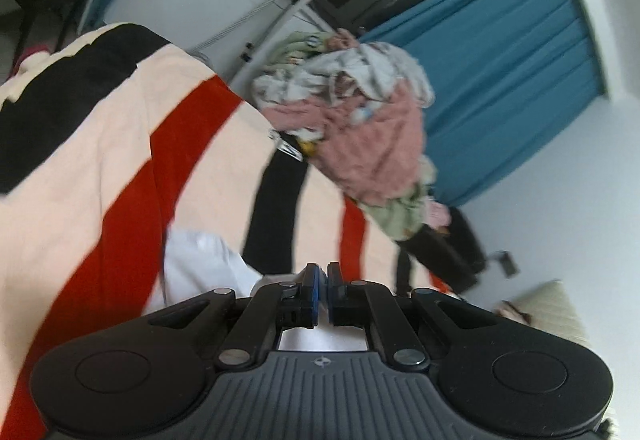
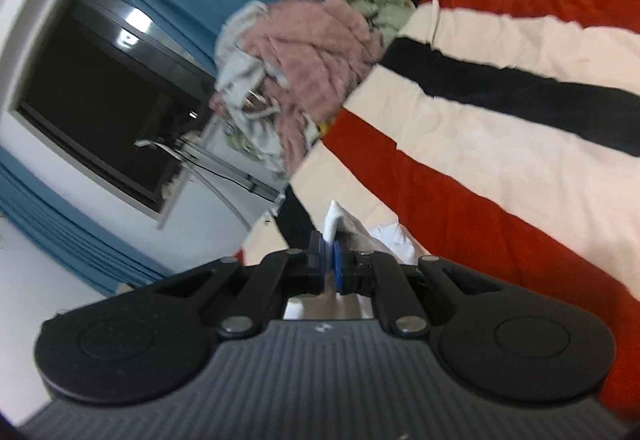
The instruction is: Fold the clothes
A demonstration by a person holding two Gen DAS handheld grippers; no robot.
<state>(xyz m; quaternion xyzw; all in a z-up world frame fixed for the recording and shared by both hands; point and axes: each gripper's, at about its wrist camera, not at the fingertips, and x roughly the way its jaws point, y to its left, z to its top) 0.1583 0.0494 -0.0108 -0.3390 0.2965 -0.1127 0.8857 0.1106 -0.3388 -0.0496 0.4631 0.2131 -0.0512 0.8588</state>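
Observation:
A white garment [image 1: 200, 264] lies on the striped bed cover [image 1: 80, 179], just left of my left gripper [image 1: 323, 280]. The left jaws are closed together; whether cloth is pinched between them is hidden. In the right wrist view my right gripper [image 2: 329, 260] is shut on an edge of the white garment [image 2: 334, 220], which sticks up between the blue pads [image 2: 338, 264]. More of the garment lies to its right. A pile of unfolded clothes [image 1: 352, 119], pink, white and green, sits at the bed's far edge and shows in the right wrist view too [image 2: 304, 67].
The cover has cream, red and black stripes [image 2: 520, 119]. Blue curtains [image 1: 500, 59] and a dark window [image 2: 100, 107] stand behind the bed. A black bag [image 1: 452, 248] and a cream cushion [image 1: 552, 312] lie at the right.

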